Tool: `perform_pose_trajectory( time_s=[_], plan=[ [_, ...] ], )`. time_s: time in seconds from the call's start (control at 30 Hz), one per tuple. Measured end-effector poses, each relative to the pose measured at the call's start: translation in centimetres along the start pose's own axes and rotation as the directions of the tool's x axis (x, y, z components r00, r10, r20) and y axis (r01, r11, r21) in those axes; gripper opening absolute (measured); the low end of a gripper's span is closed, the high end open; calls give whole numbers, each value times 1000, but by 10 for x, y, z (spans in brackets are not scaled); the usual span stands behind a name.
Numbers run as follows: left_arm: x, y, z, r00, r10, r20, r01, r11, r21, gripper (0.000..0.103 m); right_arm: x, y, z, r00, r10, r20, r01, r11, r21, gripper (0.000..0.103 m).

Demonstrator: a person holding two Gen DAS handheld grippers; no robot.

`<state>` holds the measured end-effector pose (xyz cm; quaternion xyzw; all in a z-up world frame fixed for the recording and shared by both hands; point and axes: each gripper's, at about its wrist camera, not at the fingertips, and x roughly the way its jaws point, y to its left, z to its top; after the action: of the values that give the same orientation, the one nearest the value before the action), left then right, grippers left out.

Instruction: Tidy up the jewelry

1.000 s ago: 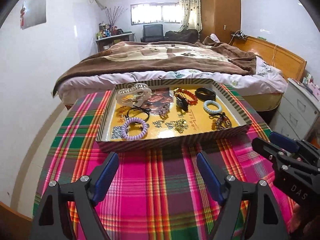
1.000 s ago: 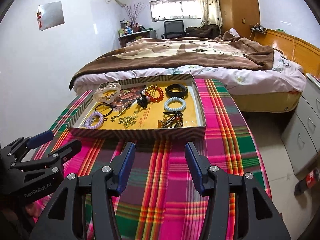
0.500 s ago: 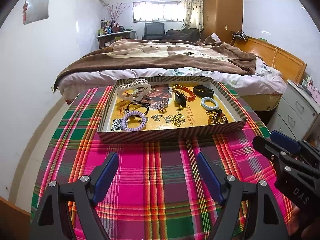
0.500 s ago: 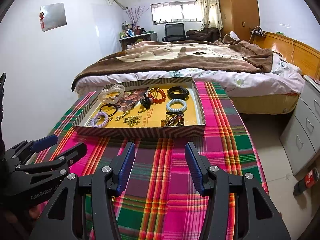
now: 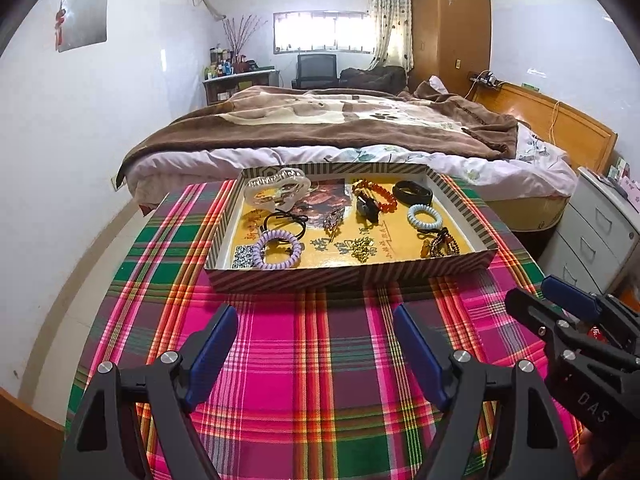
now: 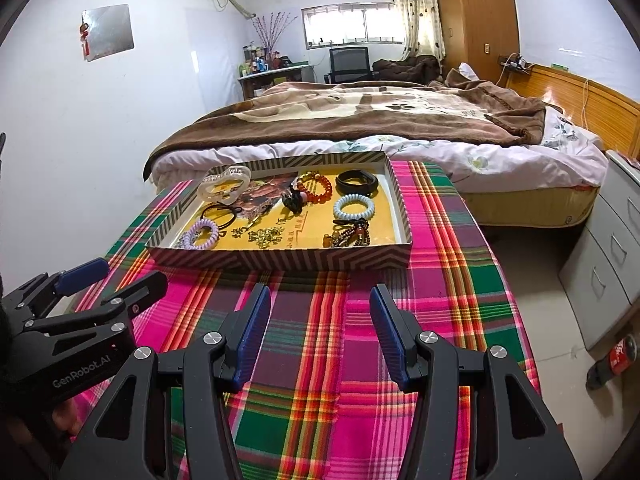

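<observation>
left tool (image 5: 314, 340) and right tool (image 6: 320, 330): fingers spread wide, holding nothing, above the plaid desk (image 6: 448, 280). jewelry tray (image 5: 352, 274) sits beyond, near the bed (image 5: 340, 132); its small gold pieces (image 5: 362, 249) are hard to make out.

Pink-green plaid tablecloth (image 5: 312, 344), chevron-striped yellow-floored tray (image 5: 352, 274), lilac coil hair tie (image 5: 278, 249).

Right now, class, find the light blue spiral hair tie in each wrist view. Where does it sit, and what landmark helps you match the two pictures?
Left wrist view: light blue spiral hair tie, right part of the striped box.
Right wrist view: right of centre in the box.
Shared landmark: black band just behind it.
</observation>
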<state>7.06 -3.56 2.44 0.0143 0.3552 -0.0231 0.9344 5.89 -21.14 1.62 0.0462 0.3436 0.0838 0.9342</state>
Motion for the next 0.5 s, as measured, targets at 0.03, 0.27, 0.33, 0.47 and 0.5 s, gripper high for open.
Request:
perform_pose_trajectory(
  time_s=[0.03,0.27,0.33,0.47,0.5],
  plan=[
    [-1,0,0,1000,0,3,0,1000,2,80,0,0,0,1000,0,1,0,1000,2,52],
    [-4,-1,0,1000,-13,11,13,1000,-5,80,0,0,-1,1000,2,-1,-2,1000,2,52],
    [-4,1,-1,1000,-21,6,21,1000,-13,80,-1,0,-1,1000,1,0,-1,1000,2,52],
    [-3,2,-1,1000,-22,1,22,1000,-20,80,-1,0,-1,1000,1,-2,-1,1000,2,52],
    [-3,2,-1,1000,-21,2,21,1000,-20,80,-1,0,-1,1000,2,-2,-2,1000,2,52]
  ],
)
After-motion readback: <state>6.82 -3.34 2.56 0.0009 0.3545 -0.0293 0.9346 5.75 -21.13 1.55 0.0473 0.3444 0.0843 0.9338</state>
